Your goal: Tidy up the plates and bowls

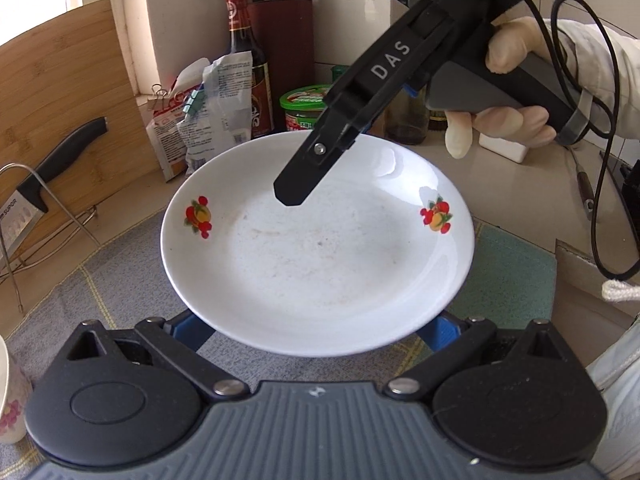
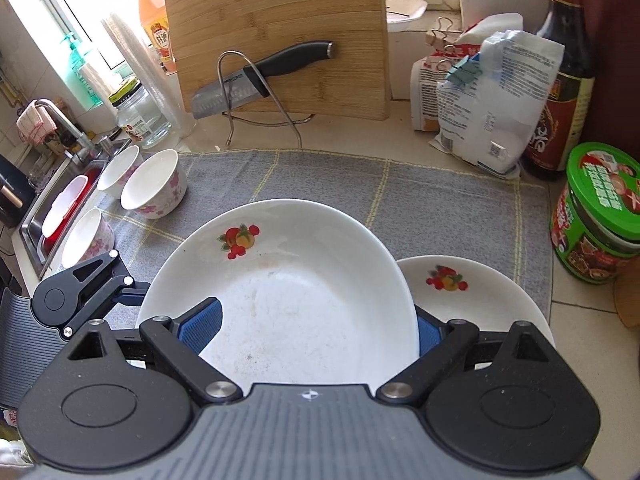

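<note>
Slipping is your main worry: the white plate (image 2: pixel 280 280) with the fruit print is glazed, smooth and shallow-curved. It sits tilted at the centre of the right wrist view, its right rim overlapping a second, matching plate (image 2: pixel 472 300) that lies on the grey checked cloth (image 2: pixel 440 192) at lower right. Your right hand-held gripper (image 2: pixel 316 330) stands wide apart, one ribbed blue pad over the plate's inside and the other hidden behind its rim, so it looks like a straddle, not a clamp. Your left hand-held gripper (image 1: pixel 316 332) is also spread wide, its pads tucked under the near rim at the bottom of its view; whether they carry weight I cannot tell. With so little bite on slick ceramic, a quick swing or roll could let the plate slide off and knock the one beneath, chipping either rim. The woven cloth would soften a drop; the hard counter (image 2: pixel 580 320) at far right would not. Three flowered bowls (image 2: pixel 154 188) at middle left stand well clear.
</note>
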Motion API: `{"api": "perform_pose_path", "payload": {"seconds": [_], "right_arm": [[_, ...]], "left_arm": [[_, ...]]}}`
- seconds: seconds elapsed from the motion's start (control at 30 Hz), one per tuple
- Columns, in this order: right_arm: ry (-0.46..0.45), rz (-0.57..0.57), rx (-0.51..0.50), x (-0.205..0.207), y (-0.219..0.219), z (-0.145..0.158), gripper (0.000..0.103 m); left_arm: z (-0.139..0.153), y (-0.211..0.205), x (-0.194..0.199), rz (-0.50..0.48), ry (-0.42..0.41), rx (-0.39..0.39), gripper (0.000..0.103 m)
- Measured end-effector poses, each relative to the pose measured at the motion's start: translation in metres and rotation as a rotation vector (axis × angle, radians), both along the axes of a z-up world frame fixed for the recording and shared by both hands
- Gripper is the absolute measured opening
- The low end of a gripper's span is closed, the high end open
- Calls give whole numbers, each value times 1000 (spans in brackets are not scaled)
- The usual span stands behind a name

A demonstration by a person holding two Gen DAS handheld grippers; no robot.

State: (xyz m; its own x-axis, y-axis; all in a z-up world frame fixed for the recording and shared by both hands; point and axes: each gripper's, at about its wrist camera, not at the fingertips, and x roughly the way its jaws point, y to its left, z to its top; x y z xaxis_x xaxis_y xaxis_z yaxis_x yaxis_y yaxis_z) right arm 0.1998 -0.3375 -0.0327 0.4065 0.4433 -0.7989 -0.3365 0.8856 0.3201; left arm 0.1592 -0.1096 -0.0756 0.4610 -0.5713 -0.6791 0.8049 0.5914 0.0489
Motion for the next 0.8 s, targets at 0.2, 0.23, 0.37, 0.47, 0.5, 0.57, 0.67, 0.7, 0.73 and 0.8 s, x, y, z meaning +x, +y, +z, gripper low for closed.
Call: {"api": "perform_pose_path", "payload": {"seconds": [0.2,0.23,0.37,0.47,0.5,0.57,0.67,0.7,0.73,0.8], "right_arm": [[4,-51,-8,-9,-18,-3,98],[5,-59,-8,-10,-20,-3,98],[11,-85,-13,-15,-30,-5,98],[18,-103,-18,-19,-37,-8,98],[22,-109,-18,-20,-39,-10,98],[28,-120,-18,-22,-44,-12,98],[38,-132,-18,-23,-49,-16,98],[41,-136,-20,-24,-50,-17,98],[42,-137,-22,-24,-51,-19,98],[49,-143,-23,-25,-54,-21,98]], "left_arm": [[-1,-11,-2,-51,5,-2,102],[-2,-14,-2,-58,7,-2,102],[-7,-22,-1,-84,18,2,102],[-10,-29,0,-103,25,3,102],[-12,-31,0,-108,28,4,102],[-14,-35,0,-119,33,8,102],[-17,-40,1,-131,41,14,102],[-18,-41,1,-134,42,16,102],[-19,-42,2,-137,43,16,102],[-20,-45,3,-143,47,20,102]]}}
